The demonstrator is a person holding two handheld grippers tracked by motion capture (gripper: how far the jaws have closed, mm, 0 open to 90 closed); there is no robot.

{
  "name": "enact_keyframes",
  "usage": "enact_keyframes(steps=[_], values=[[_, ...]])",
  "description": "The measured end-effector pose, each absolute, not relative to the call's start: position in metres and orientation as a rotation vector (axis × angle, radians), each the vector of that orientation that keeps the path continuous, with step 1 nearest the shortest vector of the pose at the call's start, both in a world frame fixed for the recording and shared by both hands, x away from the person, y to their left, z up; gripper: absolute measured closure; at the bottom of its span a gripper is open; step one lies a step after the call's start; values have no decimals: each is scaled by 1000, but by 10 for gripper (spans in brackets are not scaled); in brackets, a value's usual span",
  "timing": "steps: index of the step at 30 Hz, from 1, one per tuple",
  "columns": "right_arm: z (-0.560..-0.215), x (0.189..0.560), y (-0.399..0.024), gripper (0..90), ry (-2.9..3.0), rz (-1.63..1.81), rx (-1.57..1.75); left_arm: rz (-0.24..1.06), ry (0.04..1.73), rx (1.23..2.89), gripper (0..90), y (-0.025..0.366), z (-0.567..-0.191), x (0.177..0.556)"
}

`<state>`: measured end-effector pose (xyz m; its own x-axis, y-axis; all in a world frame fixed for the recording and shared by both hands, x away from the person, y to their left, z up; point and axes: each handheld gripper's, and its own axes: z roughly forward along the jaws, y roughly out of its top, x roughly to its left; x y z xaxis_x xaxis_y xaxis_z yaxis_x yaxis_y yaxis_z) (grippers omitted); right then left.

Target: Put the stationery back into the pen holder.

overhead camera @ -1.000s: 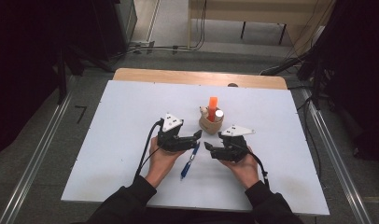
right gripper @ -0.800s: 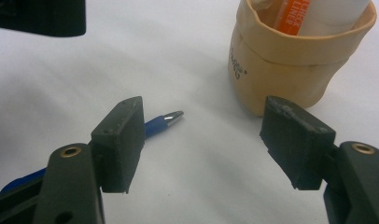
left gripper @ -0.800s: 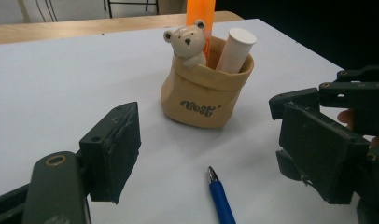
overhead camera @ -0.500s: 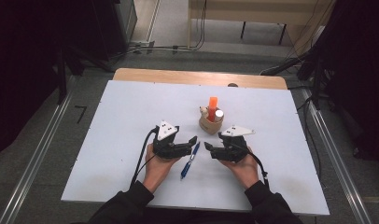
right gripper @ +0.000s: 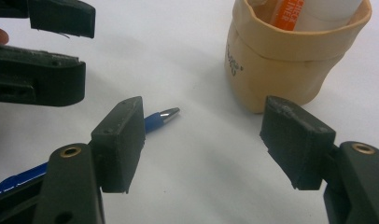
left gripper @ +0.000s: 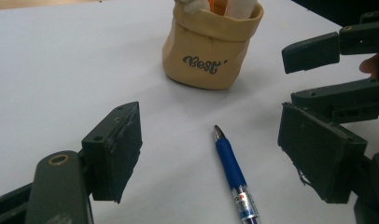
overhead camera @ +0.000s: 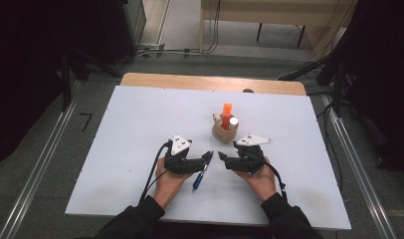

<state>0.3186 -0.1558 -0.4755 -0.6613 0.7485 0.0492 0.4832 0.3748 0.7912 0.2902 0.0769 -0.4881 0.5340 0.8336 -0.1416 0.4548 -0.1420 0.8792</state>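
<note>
A blue pen (overhead camera: 200, 174) lies on the white table (overhead camera: 140, 129), its silver tip pointing toward a tan pouch (overhead camera: 225, 133) that holds an orange marker (overhead camera: 226, 112) and a white-capped stick. My left gripper (overhead camera: 208, 157) is low over the pen, open. In the left gripper view the pen (left gripper: 232, 170) lies on the table between the spread jaws of the left gripper (left gripper: 215, 140), touched by neither. My right gripper (overhead camera: 222, 156) faces it from the right, open with nothing in it. In the right gripper view the pen tip (right gripper: 162, 116) shows just past the left jaw of the right gripper (right gripper: 208, 140).
The pouch (left gripper: 211, 46) stands just beyond both grippers, slightly right of the pen. A wooden strip (overhead camera: 210, 82) runs along the table's far edge. Dark floor, rails and cables surround the table. The two grippers' tips are close together.
My left gripper has sunk toward the table and drawn slightly nearer to the person, settling over the pen. The right gripper, pen and pouch have not moved.
</note>
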Motion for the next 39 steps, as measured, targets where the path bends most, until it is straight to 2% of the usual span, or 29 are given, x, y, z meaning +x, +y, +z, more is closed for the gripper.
enact_keyframes(steps=[12,22,35,39], values=[[-475,319,-157,290,2316,1173,1082,476,1081,1809,238,72,-497,292],[-475,319,-159,286,2304,1166,1081,422,1092,1891,304,61,-504,296],[-475,320,-161,197,2279,1156,1102,397,1089,1971,382,50,-510,299],[-475,320,-161,194,2281,1157,1109,397,1086,1983,400,48,-512,300]])
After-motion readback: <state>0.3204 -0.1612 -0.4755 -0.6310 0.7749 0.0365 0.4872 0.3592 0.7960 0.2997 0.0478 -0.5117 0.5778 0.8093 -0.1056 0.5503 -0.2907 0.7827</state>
